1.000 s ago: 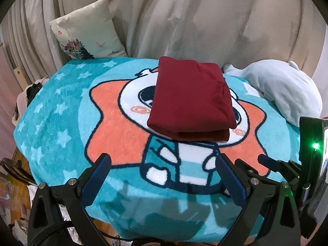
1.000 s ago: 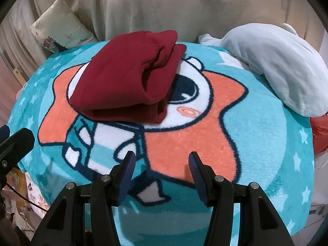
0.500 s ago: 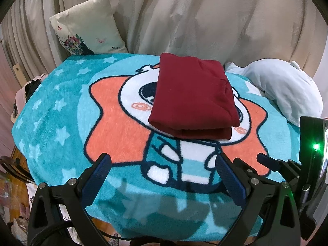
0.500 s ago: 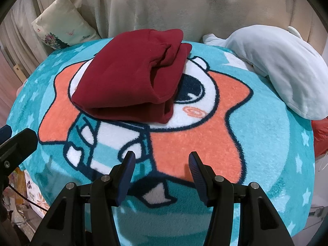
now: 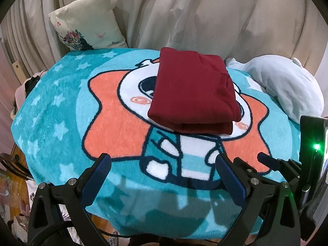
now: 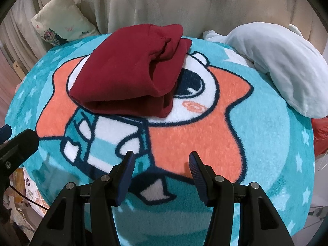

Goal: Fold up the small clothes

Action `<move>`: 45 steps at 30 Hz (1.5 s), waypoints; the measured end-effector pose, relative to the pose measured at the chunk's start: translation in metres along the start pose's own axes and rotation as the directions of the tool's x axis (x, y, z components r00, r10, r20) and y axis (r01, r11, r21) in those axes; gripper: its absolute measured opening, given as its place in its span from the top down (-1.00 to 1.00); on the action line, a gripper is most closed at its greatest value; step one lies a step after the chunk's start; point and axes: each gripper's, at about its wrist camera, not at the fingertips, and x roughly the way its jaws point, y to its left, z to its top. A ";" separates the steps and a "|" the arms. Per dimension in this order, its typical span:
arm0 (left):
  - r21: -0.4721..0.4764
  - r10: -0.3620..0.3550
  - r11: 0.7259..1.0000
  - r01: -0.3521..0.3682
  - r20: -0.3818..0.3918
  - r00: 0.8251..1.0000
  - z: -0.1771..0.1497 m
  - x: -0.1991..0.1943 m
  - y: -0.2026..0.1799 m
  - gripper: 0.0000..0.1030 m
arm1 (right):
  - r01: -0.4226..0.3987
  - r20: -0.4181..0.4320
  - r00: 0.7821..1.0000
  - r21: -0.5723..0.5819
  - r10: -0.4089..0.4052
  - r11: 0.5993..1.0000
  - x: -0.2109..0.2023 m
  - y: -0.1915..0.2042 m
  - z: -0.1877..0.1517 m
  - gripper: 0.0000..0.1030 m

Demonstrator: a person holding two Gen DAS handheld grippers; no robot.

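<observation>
Seemingly done: red garment (image 5: pixel 192 94) lay folded on blanket (image 5: pixel 61 112). Left gripper (image 5: pixel 164 176) and right gripper (image 6: pixel 161 171) hung open, empty; next, probably another piece.

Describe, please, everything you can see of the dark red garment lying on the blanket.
The dark red garment looks like soft fleece, folded into a thick, roughly rectangular bundle of several layers. Its smooth fold faces the cameras; the right wrist view shows open layered edges and a gathered, elastic-looking hem on its right side. It lies flat on the cartoon blanket, covering part of the character's face. Nothing else touches it.
</observation>
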 end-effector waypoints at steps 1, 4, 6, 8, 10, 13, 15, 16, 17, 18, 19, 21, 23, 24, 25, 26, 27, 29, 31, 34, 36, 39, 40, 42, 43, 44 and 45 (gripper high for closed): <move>0.000 0.000 1.000 0.000 -0.001 1.000 0.000 0.000 0.000 -0.96 | 0.000 -0.001 1.000 0.000 0.000 1.000 0.000 -0.001 -0.001 -0.14; 0.002 0.001 1.000 -0.001 -0.006 1.000 -0.001 0.001 -0.001 -0.96 | -0.001 -0.002 1.000 0.001 0.001 1.000 0.001 -0.002 -0.002 -0.14; 0.003 0.003 1.000 -0.003 -0.010 1.000 -0.002 0.002 -0.002 -0.96 | -0.001 -0.004 1.000 0.002 0.001 1.000 0.001 -0.003 -0.002 -0.15; 0.003 0.001 1.000 -0.001 -0.014 1.000 -0.002 0.003 -0.003 -0.96 | -0.002 -0.007 1.000 0.003 0.002 1.000 0.002 -0.005 -0.003 -0.15; 0.002 0.004 1.000 -0.004 -0.017 1.000 -0.002 0.003 -0.003 -0.96 | -0.002 -0.010 1.000 0.003 0.002 1.000 0.003 -0.006 -0.004 -0.15; 0.001 0.001 1.000 -0.001 -0.019 1.000 -0.002 0.004 -0.004 -0.96 | 0.001 -0.014 1.000 0.006 -0.001 1.000 0.004 -0.009 -0.004 -0.16; -0.001 -0.002 1.000 0.002 -0.026 1.000 -0.003 0.006 -0.005 -0.96 | 0.002 -0.015 1.000 0.008 -0.002 1.000 0.005 -0.010 -0.003 -0.16; -0.001 -0.002 1.000 0.002 -0.028 1.000 -0.004 0.006 -0.005 -0.96 | 0.002 -0.016 1.000 0.009 -0.002 1.000 0.005 -0.012 -0.003 -0.16; -0.002 -0.002 1.000 0.002 -0.031 1.000 -0.004 0.007 -0.005 -0.96 | 0.003 -0.017 1.000 0.009 -0.002 1.000 0.006 -0.012 -0.004 -0.16; -0.002 -0.003 1.000 0.003 -0.035 0.999 -0.005 0.008 -0.006 -0.96 | 0.003 -0.019 1.000 0.009 -0.002 1.000 0.006 -0.012 -0.004 -0.16; -0.003 -0.004 1.000 0.004 -0.039 0.999 -0.005 0.009 -0.006 -0.96 | 0.002 -0.021 1.000 0.009 -0.002 1.000 0.006 -0.012 -0.004 -0.16; -0.006 -0.004 1.000 0.004 -0.049 0.999 -0.006 0.011 -0.006 -0.96 | 0.002 -0.025 1.000 0.008 -0.002 1.000 0.007 -0.013 -0.005 -0.17; -0.010 -0.003 1.000 0.003 -0.059 0.998 -0.007 0.014 -0.007 -0.96 | 0.004 -0.028 1.000 0.009 -0.004 1.000 0.008 -0.014 -0.006 -0.17; -0.011 -0.004 1.000 0.003 -0.063 0.998 -0.007 0.015 -0.007 -0.96 | 0.004 -0.029 1.000 0.009 -0.004 1.000 0.008 -0.014 -0.006 -0.17; -0.013 -0.005 1.000 0.004 -0.067 0.998 -0.007 0.016 -0.007 -0.96 | 0.005 -0.031 1.000 0.010 -0.004 1.000 0.009 -0.015 -0.007 -0.17; -0.014 -0.006 1.000 0.005 -0.070 0.998 -0.008 0.016 -0.007 -0.96 | 0.006 -0.033 0.999 0.011 -0.006 1.000 0.009 -0.015 -0.007 -0.17; -0.016 -0.006 1.000 0.005 -0.073 0.997 -0.008 0.017 -0.007 -0.96 | 0.007 -0.036 0.999 0.011 -0.007 1.000 0.010 -0.016 -0.008 -0.17; -0.018 -0.007 1.000 0.005 -0.077 0.997 -0.009 0.018 -0.007 -0.96 | 0.008 -0.041 0.999 0.011 -0.007 1.000 0.011 -0.016 -0.008 -0.17; -0.020 -0.007 1.000 0.006 -0.081 0.997 -0.010 0.019 -0.007 -0.96 | 0.009 -0.046 0.999 0.010 -0.008 1.000 0.012 -0.017 -0.008 -0.17; -0.021 -0.011 1.000 0.010 -0.084 0.996 -0.010 0.020 -0.007 -0.96 | 0.010 -0.051 0.999 0.006 -0.010 1.000 0.013 -0.016 -0.008 -0.17; -0.023 -0.012 1.000 0.010 -0.084 0.996 -0.011 0.019 -0.006 -0.96 | 0.010 -0.054 0.999 0.003 -0.010 1.000 0.014 -0.016 -0.009 -0.17; -0.024 -0.011 1.000 0.009 -0.083 0.997 -0.011 0.019 -0.005 -0.96 | 0.008 -0.056 0.998 -0.002 -0.008 1.000 0.014 -0.014 -0.009 -0.17; -0.024 -0.012 1.000 0.010 -0.083 0.997 -0.011 0.019 -0.005 -0.96 | 0.007 -0.056 0.998 -0.003 -0.007 1.000 0.014 -0.013 -0.009 -0.17; -0.025 -0.012 1.000 0.010 -0.083 0.996 -0.011 0.019 -0.005 -0.96 | 0.007 -0.056 0.998 -0.005 -0.007 1.000 0.014 -0.012 -0.009 -0.18; -0.026 -0.014 1.000 0.011 -0.085 0.996 -0.011 0.019 -0.004 -0.96 | 0.006 -0.056 0.998 -0.006 -0.007 1.000 0.014 -0.011 -0.009 -0.18; -0.028 -0.015 1.000 0.012 -0.087 0.996 -0.011 0.020 -0.004 -0.96 | 0.006 -0.057 0.998 -0.006 -0.007 1.000 0.014 -0.011 -0.009 -0.18; -0.030 -0.016 0.999 0.013 -0.089 0.996 -0.012 0.020 -0.003 -0.96 | 0.006 -0.058 0.998 -0.007 -0.007 1.000 0.015 -0.010 -0.009 -0.18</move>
